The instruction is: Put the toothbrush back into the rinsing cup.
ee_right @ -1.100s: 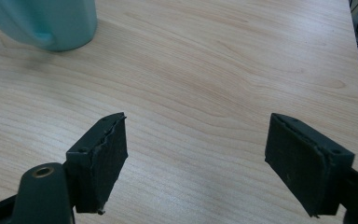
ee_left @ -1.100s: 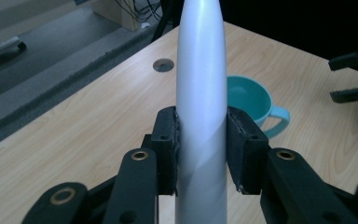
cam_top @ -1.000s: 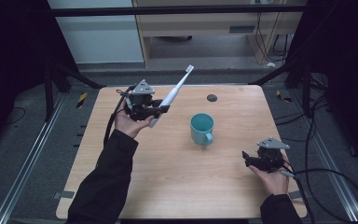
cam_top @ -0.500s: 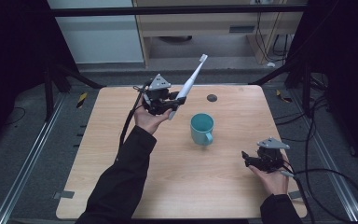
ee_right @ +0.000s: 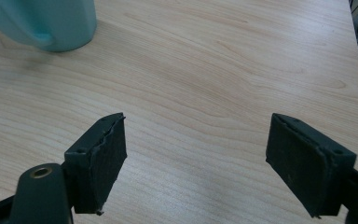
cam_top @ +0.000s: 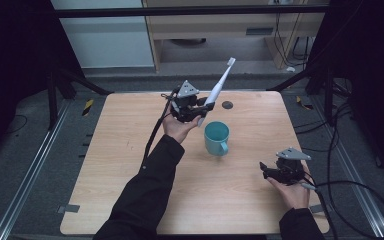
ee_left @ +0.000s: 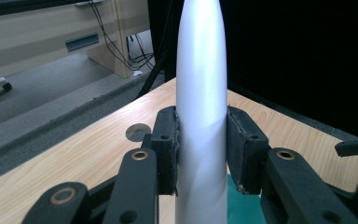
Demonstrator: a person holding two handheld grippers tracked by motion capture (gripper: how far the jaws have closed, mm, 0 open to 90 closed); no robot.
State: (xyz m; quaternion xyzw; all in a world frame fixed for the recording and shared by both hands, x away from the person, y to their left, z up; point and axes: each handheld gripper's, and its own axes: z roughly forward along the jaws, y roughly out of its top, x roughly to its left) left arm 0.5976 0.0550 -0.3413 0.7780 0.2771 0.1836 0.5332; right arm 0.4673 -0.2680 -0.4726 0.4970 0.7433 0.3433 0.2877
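Since the earlier frames the toothbrush (cam_top: 216,90) has travelled right along the far side of the bench (cam_top: 110,165) and tipped steeper, its bristled head now pointing up and away past the far edge. I have it clamped near the fat lower end of the handle in the left gripper (cam_top: 198,111); in the left gripper view the fingers (ee_left: 167,140) press both sides of the white body (ee_left: 201,107), with a sliver of teal below them. That teal is the mug (cam_top: 216,138), standing upright just beside and nearer than the brush's lower tip. My right gripper (cam_top: 271,171) rests low near the right front of the bench, fingers (ee_right: 103,154) spread wide on nothing, the mug's base (ee_right: 51,23) off ahead of them.

What worries me is the handle: smooth, tapered and round, so it could pivot or slide in the pads as I upend it. If the tip comes down on the rim rather than inside, the mug may tip or skid, with nothing bracing it.
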